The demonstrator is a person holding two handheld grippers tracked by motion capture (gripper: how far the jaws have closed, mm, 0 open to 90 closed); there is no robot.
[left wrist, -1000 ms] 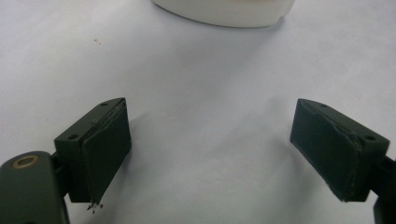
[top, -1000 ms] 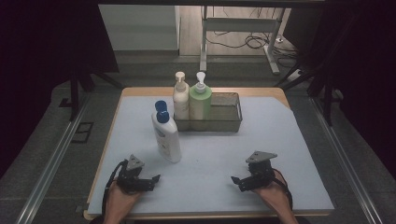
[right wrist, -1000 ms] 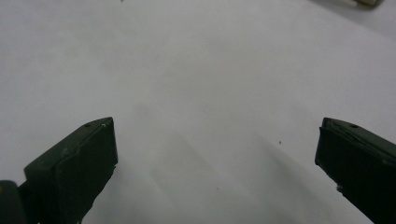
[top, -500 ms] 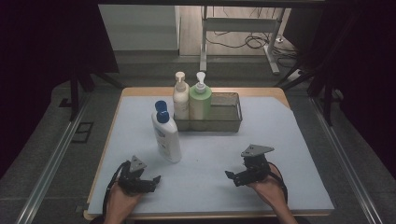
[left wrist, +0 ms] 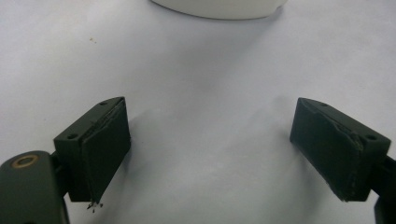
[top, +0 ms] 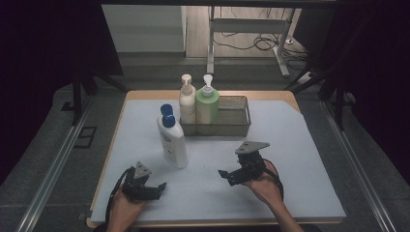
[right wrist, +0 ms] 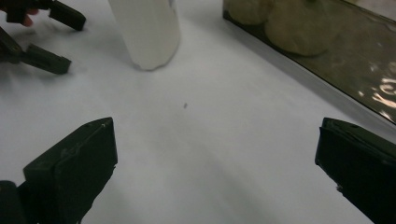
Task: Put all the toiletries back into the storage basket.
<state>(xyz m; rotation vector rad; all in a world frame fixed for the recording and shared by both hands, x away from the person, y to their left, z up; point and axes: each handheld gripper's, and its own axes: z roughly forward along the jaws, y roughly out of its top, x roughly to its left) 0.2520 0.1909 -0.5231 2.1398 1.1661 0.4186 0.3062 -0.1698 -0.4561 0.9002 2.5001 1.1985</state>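
The table (top: 309, 159) carried a white sheet over its whole top, with a wooden edge showing at the far side. At the far middle of it stood a dark mesh basket (top: 232, 123), long side toward me. Two pump bottles stood upright in the basket's left end, touching each other: a cream pump bottle (top: 187, 101) on the left and a green pump bottle (top: 207, 104) on the right. The right part of the basket held nothing that I could make out.

Just near and left of the basket, outside it, stood a white bottle (top: 174, 140) with a blue cap, upright on the sheet (its base also appeared at the top of the left gripper view).

My right gripper (top: 227, 175) sat near the middle of the sheet, right of the white bottle and apart from it, pointing left toward it. Its jaws stood wide apart with bare sheet between them.

My left gripper (top: 157, 188) lay at the near left, low over the sheet, near the white bottle but not touching it. Its jaws were likewise spread, gripping nothing.
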